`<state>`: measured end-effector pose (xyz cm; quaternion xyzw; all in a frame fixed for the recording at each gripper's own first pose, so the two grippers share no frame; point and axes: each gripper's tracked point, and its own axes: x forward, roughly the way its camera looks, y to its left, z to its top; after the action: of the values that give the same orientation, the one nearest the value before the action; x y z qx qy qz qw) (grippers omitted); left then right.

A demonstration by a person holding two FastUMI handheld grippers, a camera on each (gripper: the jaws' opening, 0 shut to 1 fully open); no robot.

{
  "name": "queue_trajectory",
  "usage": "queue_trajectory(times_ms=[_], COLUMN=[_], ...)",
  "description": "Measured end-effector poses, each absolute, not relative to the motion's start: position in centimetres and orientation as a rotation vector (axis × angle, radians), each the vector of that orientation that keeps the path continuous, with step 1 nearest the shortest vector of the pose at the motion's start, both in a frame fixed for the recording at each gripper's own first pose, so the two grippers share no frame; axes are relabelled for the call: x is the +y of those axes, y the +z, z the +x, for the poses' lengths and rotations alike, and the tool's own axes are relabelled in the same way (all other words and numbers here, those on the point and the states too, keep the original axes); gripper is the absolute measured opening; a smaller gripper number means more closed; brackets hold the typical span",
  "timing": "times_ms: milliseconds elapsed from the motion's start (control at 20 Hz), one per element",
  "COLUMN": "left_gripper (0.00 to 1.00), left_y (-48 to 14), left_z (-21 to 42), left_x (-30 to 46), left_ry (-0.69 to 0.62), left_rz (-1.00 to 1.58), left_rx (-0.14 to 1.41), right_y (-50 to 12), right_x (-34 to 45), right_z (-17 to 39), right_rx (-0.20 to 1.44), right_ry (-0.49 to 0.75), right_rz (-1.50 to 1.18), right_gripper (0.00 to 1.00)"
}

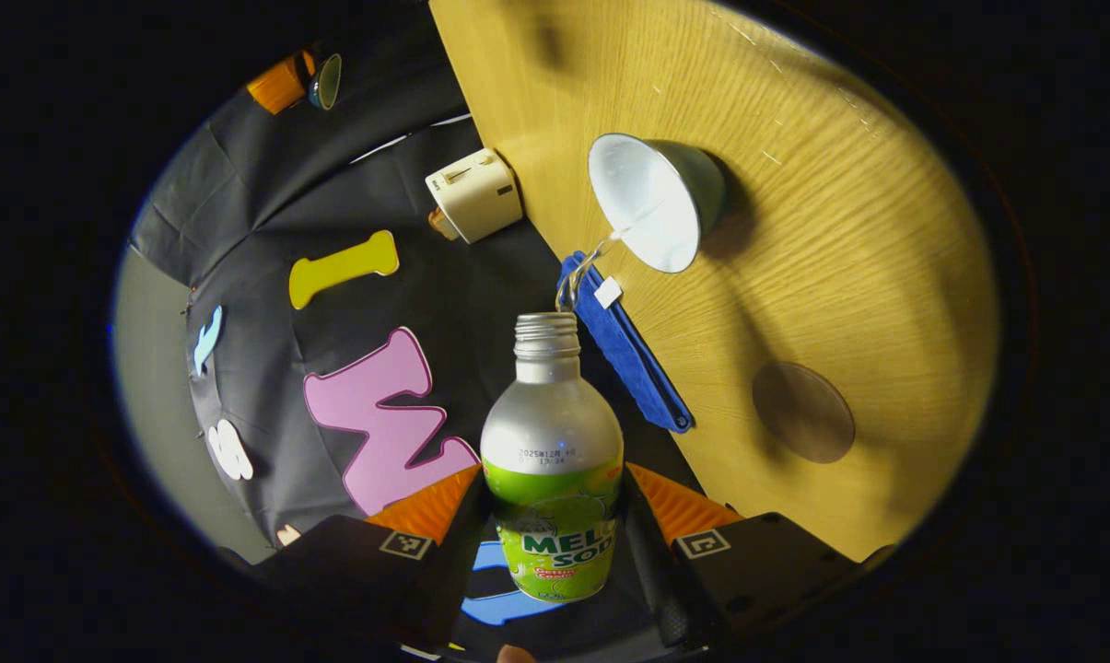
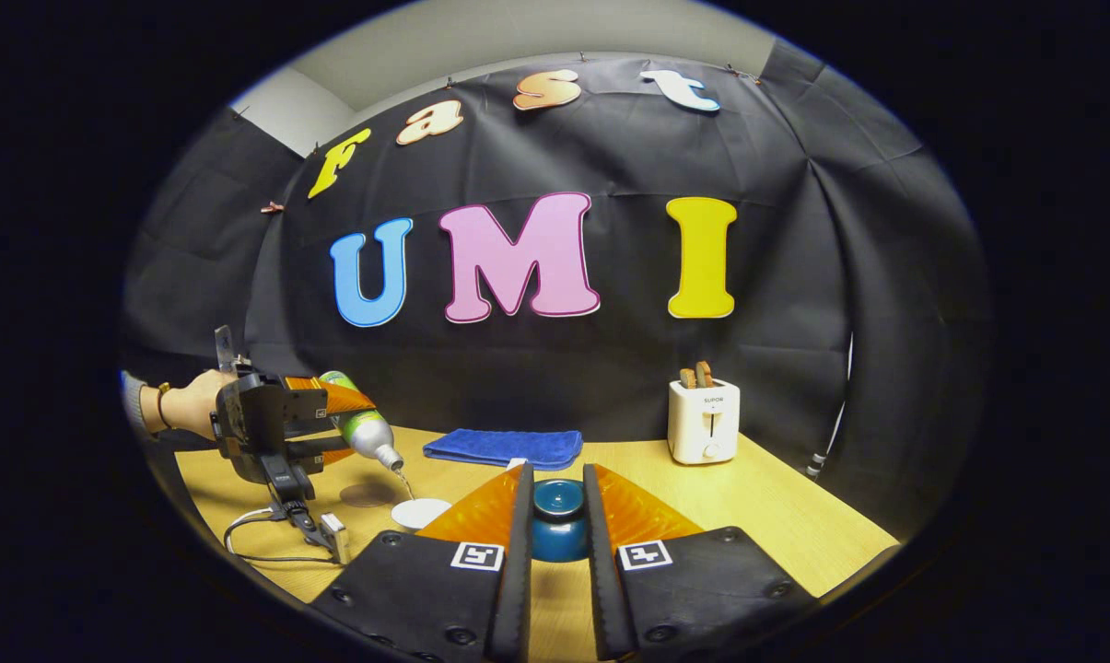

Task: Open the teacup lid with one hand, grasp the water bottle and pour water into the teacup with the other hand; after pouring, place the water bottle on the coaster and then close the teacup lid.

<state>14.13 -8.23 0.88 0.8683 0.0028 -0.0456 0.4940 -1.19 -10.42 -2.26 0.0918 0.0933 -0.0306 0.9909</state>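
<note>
Orange-sided left gripper (image 1: 555, 516) clamped on tilted water bottle (image 1: 552, 479), trickling into open teacup (image 1: 656, 198) beyond; best kept slow, mouth above rim. Right gripper (image 2: 555, 525) closed around lid (image 2: 557, 516) beside teacup; coaster (image 1: 803, 412) nearby.

The water bottle (image 1: 552, 460) is silver with a green label, uncapped and tilted mouth-down, a thin stream of water (image 1: 584, 267) running from its neck into the teacup (image 1: 654, 201), which stands open on the wooden table, white inside and greenish outside. The round brown coaster (image 1: 803, 412) lies flat and bare on the table, near the cup. The dark blue teacup lid (image 2: 558, 520) is off the cup, held up well apart from it.
</note>
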Motion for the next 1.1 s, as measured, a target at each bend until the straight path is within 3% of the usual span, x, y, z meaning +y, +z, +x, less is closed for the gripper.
queue_trajectory(times_ms=[800,1100], left_gripper=[0.81,0.81], left_y=[4.7,5.8], left_z=[15.3,14.9], left_x=[-11.0,-11.6], left_ry=[-0.127,-0.125], left_rz=[2.449,2.458], left_rx=[-0.178,-0.202], right_y=[-2.0,-1.9], right_x=[-10.6,-10.7], right_z=[-1.3,-1.4], right_rx=[0.178,0.176], right_ry=[-0.057,-0.056], right_rz=[0.196,0.190], right_gripper=[0.31,0.31])
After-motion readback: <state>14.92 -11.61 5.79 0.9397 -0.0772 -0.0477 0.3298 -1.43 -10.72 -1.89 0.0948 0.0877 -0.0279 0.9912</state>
